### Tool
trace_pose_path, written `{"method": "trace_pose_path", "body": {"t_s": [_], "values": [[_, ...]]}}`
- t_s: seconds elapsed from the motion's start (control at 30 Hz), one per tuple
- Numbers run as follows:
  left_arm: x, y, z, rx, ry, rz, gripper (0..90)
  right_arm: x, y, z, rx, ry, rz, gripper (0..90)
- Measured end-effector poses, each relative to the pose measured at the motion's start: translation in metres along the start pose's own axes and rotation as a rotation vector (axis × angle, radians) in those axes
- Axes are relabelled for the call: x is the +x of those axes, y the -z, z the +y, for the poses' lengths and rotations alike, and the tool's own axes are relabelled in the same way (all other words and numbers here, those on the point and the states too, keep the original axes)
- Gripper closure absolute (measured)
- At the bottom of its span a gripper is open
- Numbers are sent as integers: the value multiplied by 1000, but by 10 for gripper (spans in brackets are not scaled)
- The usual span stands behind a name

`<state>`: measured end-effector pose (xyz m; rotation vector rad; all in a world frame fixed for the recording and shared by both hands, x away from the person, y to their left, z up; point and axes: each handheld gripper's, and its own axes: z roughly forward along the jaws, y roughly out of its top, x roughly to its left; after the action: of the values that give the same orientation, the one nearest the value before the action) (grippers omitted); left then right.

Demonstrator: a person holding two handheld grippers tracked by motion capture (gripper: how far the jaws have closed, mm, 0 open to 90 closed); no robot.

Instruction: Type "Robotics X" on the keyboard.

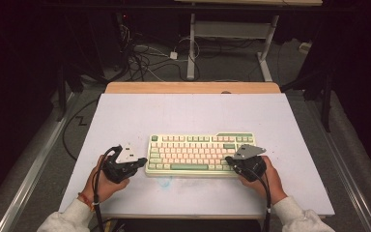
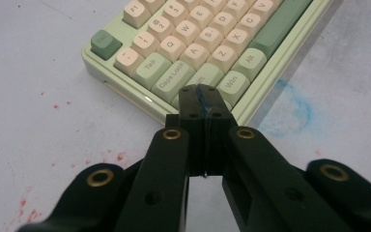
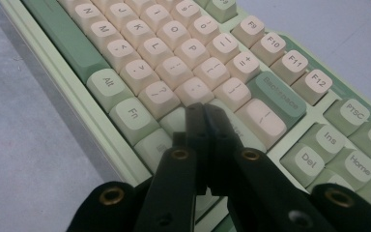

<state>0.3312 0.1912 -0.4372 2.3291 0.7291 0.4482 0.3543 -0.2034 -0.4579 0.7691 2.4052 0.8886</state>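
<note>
Both tongs are sitting at the near corners of the keyboard point(image 1: 200, 154), one at each end. Largest of all, the counter point(image 1: 193, 113) is lying pale and flat under everything, carrying red specks and a blue smudge near the keyboard's front edge. The mint-green keyboard with cream keycaps is resting in the middle of the counter, its long side facing the person. The left tongs point(image 2: 206, 104) are pointing at the keyboard's near left corner, their tips hovering just over the Ctrl and Win keys, jaws pressed together with nothing between them. The right tongs point(image 3: 204, 116) are reaching over the right end of the bottom rows, their tips lying just by the Shift and Enter area, jaws likewise squeezed together and empty. Whether either tip is actually touching a key cannot be told.
</note>
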Motion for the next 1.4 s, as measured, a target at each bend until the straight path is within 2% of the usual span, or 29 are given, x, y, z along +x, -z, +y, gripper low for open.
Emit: {"method": "trace_pose_path", "body": {"t_s": [0.33, 0.47, 0.53, 0.67, 0.83, 1.13, 1.4], "values": [[2, -10, 20, 18, -18, -10, 857, 0, 0, 0, -2, -1, -1, 900], [1, -17, 28, 32, -38, -20, 857, 1, 0, 0, -2, 0, -3, 900], [0, -21, 32, 31, -47, -11, 857, 0, 0, -1, -3, -1, -2, 900], [-2, -27, 40, 24, -55, -21, 864, 1, 0, -1, -3, 1, -4, 900], [-7, -38, 49, 46, -86, -43, 867, 1, 0, -1, -4, 1, -4, 900], [-12, -57, 59, 65, -103, -80, 865, 1, 0, -1, -5, 2, -4, 900], [-17, -69, 64, 89, -122, -89, 862, 1, 0, -1, -5, 3, -4, 900]]}}
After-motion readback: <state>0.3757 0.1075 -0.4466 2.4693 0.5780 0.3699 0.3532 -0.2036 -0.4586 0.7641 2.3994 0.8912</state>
